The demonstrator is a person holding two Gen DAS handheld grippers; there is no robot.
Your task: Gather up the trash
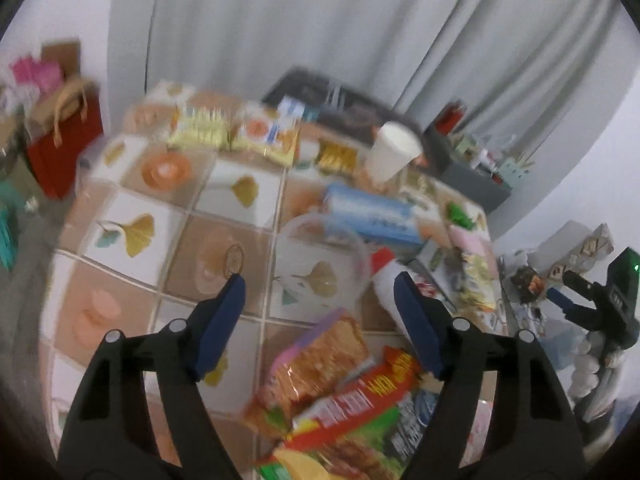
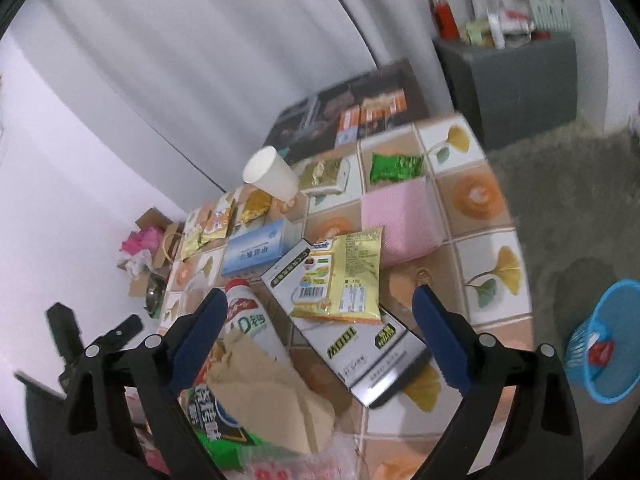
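Trash litters a tile-patterned table (image 1: 132,236). My left gripper (image 1: 320,284) hangs open above a clear plastic bowl (image 1: 320,256), with an orange snack packet (image 1: 320,356) and a red and green packet (image 1: 360,412) under its fingers and nothing gripped. A white bottle with a red cap (image 1: 386,276) lies by its right finger. My right gripper (image 2: 320,294) is open over a yellow snack packet (image 2: 344,276) that rests on a black and white box (image 2: 360,348). The white bottle (image 2: 248,320) and brown paper (image 2: 272,400) lie near its left finger. A blue waste basket (image 2: 604,344) stands on the floor.
A white paper cup (image 2: 270,178), blue tissue box (image 2: 260,248), pink block (image 2: 400,216) and green packet (image 2: 394,166) sit further back. Grey carpet (image 2: 560,184) lies right of the table. A red bag (image 1: 64,148) stands at its far left, a grey cabinet (image 2: 516,84) behind.
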